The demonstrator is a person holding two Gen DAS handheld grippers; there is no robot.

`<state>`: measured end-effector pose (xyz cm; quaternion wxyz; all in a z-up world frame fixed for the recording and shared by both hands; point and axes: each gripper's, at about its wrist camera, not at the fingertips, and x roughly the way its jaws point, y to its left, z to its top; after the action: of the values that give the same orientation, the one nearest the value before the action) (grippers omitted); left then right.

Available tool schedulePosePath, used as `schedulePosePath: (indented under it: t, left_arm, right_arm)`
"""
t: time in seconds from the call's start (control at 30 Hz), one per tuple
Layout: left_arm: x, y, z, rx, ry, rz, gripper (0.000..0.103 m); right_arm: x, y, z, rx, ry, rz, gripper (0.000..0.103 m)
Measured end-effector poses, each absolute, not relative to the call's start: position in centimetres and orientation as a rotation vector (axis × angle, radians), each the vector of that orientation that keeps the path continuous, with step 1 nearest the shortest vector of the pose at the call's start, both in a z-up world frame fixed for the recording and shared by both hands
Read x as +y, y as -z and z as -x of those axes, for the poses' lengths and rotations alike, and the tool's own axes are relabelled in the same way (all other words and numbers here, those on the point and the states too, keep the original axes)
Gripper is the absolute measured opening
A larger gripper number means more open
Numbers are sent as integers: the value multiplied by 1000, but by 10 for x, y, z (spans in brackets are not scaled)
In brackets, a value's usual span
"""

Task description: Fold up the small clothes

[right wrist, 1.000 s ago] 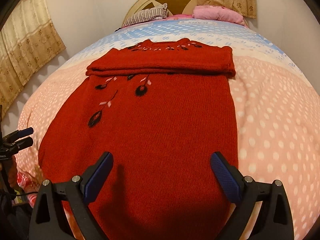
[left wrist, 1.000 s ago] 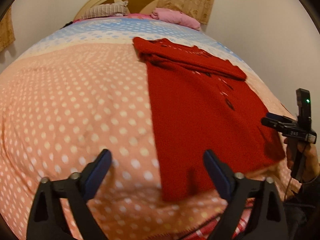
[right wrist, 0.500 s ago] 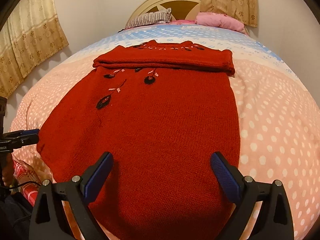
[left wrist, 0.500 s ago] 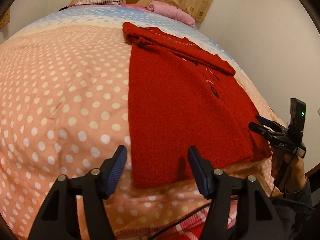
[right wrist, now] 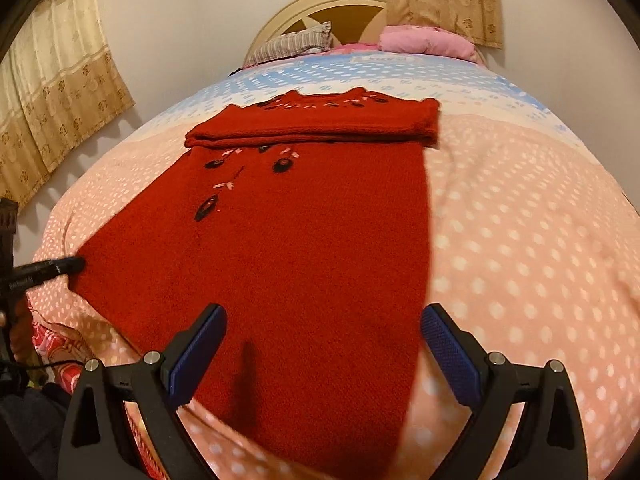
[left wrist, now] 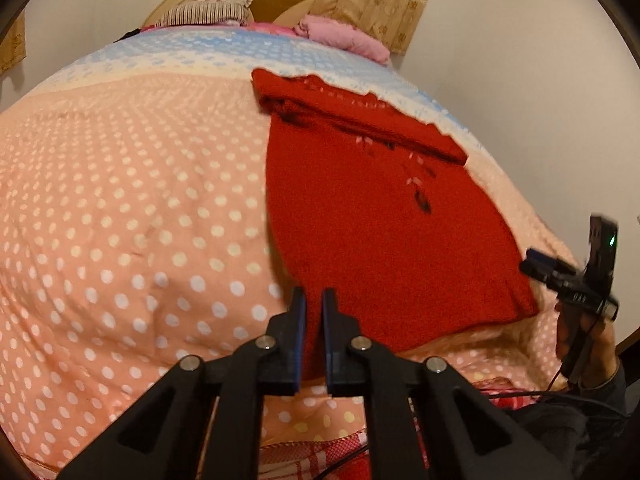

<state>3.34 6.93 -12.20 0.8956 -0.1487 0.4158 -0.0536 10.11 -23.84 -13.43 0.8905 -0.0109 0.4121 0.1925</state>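
Observation:
A red knit sweater (left wrist: pixel 380 240) (right wrist: pixel 300 240) with dark embroidered flowers lies flat on the bed, its top part folded down into a band across the chest. My left gripper (left wrist: pixel 313 300) is shut on the hem's left corner, with red knit showing in the narrow gap between its blue pads. The right wrist view has it at the sweater's left corner too (right wrist: pixel 74 265). My right gripper (right wrist: pixel 322 316) stands open just above the right half of the hem, nothing between its fingers. In the left wrist view it hovers by the hem's right corner (left wrist: pixel 532 262).
The bedspread (left wrist: pixel 120 200) is pink with white dots, blue toward the head. A striped pillow (right wrist: pixel 292 46) and a pink pillow (right wrist: pixel 424 40) lie by the cream headboard. Curtains (right wrist: pixel 52 92) hang on the left wall. A red plaid cloth (left wrist: pixel 304 456) shows at the bed's near edge.
The left jaws went from wide open to shut on the hem's left corner. The right gripper drew in over the hem and stayed open. The sweater lies as before.

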Motion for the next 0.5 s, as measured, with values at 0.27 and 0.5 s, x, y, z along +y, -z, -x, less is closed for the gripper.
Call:
schedulePosePath:
  t: [0.27, 0.5]
  left_arm:
    - [72, 140, -38, 912, 112, 318, 8]
    - [73, 142, -39, 916, 115, 323, 8]
  right_arm:
    - [-276, 149, -77, 936, -376, -57, 98]
    - [-284, 153, -71, 937, -415, -137, 81]
